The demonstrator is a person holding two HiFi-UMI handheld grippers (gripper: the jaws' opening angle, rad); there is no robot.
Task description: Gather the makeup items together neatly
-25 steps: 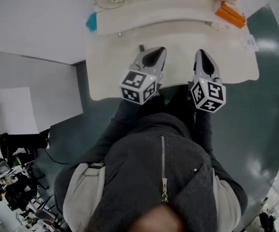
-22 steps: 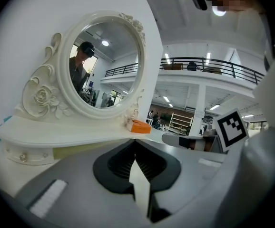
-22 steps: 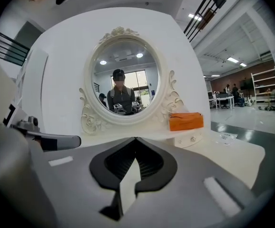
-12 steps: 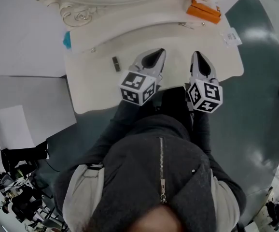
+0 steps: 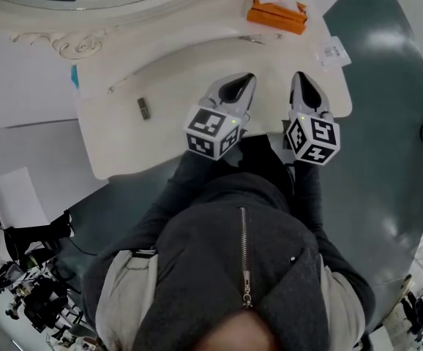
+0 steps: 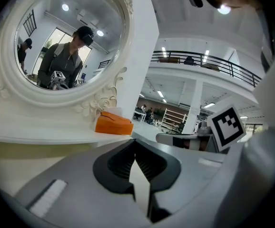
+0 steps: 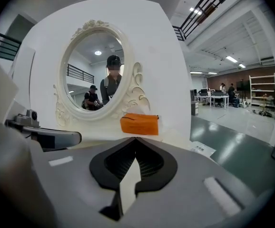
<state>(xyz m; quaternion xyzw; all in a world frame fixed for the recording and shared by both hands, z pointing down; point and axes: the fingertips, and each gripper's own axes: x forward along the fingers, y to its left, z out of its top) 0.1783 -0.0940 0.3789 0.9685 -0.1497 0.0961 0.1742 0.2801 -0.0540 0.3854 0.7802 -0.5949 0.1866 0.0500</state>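
A cream dressing table [image 5: 175, 68] carries a small dark tube [image 5: 144, 108] at its left. A thin pencil-like stick [image 5: 127, 85] lies behind the tube and another thin stick [image 5: 252, 40] lies near the back. A white packet [image 5: 332, 52] rests at the right edge. My left gripper [image 5: 242, 80] and right gripper [image 5: 301, 79] hover side by side over the table's front middle, both shut and empty. In the left gripper view the jaw tips [image 6: 136, 144] meet with nothing between them. The right gripper view shows the same [image 7: 136, 140].
An orange tissue box [image 5: 276, 14] [image 6: 113, 124] [image 7: 139, 124] stands at the back right, below an ornate oval mirror [image 6: 66, 42] [image 7: 97, 75]. A teal item [image 5: 75, 76] sits at the table's far left edge. Green floor surrounds the table on the right.
Both grippers have shifted to the right along the table, away from the dark tube and nearer the orange box. Both stay shut and empty.
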